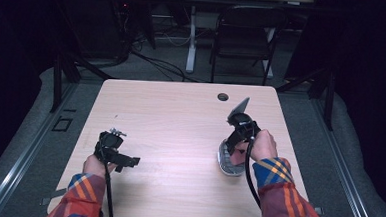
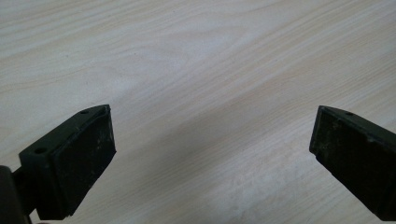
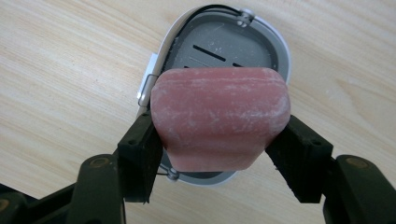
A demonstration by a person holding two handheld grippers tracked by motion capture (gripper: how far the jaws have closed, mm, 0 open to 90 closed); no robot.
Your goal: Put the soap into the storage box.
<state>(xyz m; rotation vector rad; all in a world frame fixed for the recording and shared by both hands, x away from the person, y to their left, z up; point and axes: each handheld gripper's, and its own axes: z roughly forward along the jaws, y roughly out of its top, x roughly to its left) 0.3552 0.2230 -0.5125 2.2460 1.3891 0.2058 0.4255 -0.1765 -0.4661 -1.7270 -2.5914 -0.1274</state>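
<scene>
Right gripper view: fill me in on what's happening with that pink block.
A person works at a wooden table with a gripper in each hand. The right gripper is shut on a pink soap-like bar, holding it over a white and grey soap dish on the table. The left gripper is open over bare wood, holding nothing.

Matt pink soap bar [image 3: 219, 116], grey plastic dish [image 3: 224, 44], pale wood-grain table [image 3: 70, 70]

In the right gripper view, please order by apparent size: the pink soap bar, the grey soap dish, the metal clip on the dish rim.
1 and 2. Pink soap bar and grey soap dish: unsure, since the bar is nearer the camera and hides much of the dish.
3. Metal clip, clearly smallest.
</scene>
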